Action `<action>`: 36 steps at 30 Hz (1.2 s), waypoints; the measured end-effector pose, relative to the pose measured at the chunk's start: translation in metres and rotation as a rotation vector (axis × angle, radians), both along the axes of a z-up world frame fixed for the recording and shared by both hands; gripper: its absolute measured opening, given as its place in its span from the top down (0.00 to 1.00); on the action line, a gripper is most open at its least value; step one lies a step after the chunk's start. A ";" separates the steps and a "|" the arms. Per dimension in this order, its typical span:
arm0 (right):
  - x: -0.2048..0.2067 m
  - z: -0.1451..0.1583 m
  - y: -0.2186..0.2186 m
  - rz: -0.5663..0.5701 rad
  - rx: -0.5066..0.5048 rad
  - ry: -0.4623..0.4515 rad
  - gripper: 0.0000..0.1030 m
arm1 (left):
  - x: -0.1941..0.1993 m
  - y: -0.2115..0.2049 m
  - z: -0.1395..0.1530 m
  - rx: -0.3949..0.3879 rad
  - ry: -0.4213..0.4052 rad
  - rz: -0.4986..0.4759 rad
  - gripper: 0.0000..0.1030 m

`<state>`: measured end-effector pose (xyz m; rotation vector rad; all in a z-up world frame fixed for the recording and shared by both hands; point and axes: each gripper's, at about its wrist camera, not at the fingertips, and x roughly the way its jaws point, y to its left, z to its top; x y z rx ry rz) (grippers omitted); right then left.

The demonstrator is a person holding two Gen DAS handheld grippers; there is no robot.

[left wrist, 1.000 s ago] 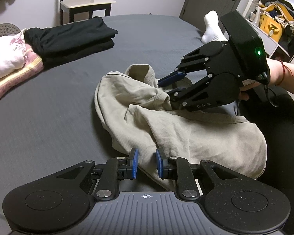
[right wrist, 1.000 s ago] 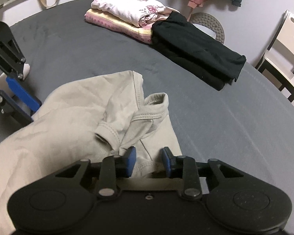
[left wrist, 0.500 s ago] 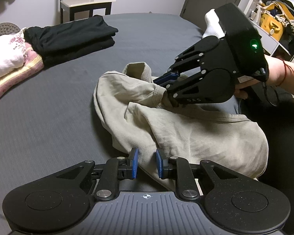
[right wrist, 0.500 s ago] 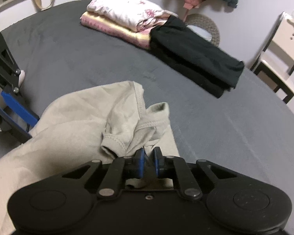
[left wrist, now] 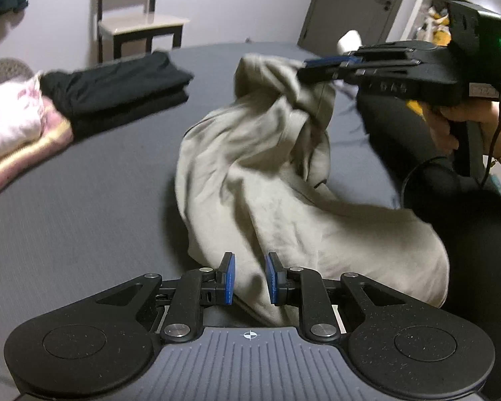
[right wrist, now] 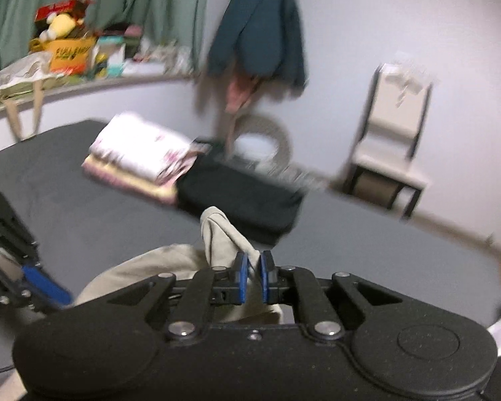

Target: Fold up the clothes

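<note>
A beige garment [left wrist: 277, 200] lies crumpled on the grey bed [left wrist: 66, 217]. My right gripper [left wrist: 305, 67] is shut on a bunched part near its neck opening and holds that part up off the bed, so the cloth hangs down in folds. In the right wrist view the beige cloth [right wrist: 220, 237] sticks up from between the nearly closed blue pads [right wrist: 241, 277] of the right gripper [right wrist: 254, 277]. My left gripper [left wrist: 249, 279] is open and low over the garment's near edge, with cloth seen through its gap. The left gripper [right wrist: 33, 277] shows at the left edge of the right wrist view.
Folded black clothes [left wrist: 117, 90] and a pink and white folded stack [left wrist: 13, 127] sit at the bed's far left. A chair [left wrist: 140, 30] stands behind them. A person's dark-clad leg [left wrist: 400, 127] lies on the bed at the right. A dark jacket [right wrist: 260, 33] hangs on the wall.
My right gripper shut on the bunched beige cloth and lifted it well above the bed, tilting its view up toward the wall. The left gripper has stayed where it was, still open.
</note>
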<state>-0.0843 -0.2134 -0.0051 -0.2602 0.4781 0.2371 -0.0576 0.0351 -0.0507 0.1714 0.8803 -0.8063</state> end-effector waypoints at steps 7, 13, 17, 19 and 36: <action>0.002 0.020 -0.023 -0.115 -0.163 -0.081 0.91 | 0.002 0.004 0.008 -0.034 -0.034 0.018 0.80; 0.070 -0.010 -0.102 -0.242 0.102 0.328 0.91 | 0.004 -0.001 0.005 -0.020 -0.025 0.006 0.80; 0.099 -0.045 -0.131 -0.266 0.124 0.503 0.91 | 0.004 -0.003 0.003 -0.012 -0.025 -0.002 0.80; 0.108 -0.052 -0.134 -0.257 0.097 0.534 0.89 | 0.007 -0.002 0.001 -0.016 -0.012 0.009 0.80; 0.151 -0.100 -0.068 -0.096 -0.225 0.577 0.69 | 0.009 -0.008 -0.008 0.016 0.036 0.008 0.80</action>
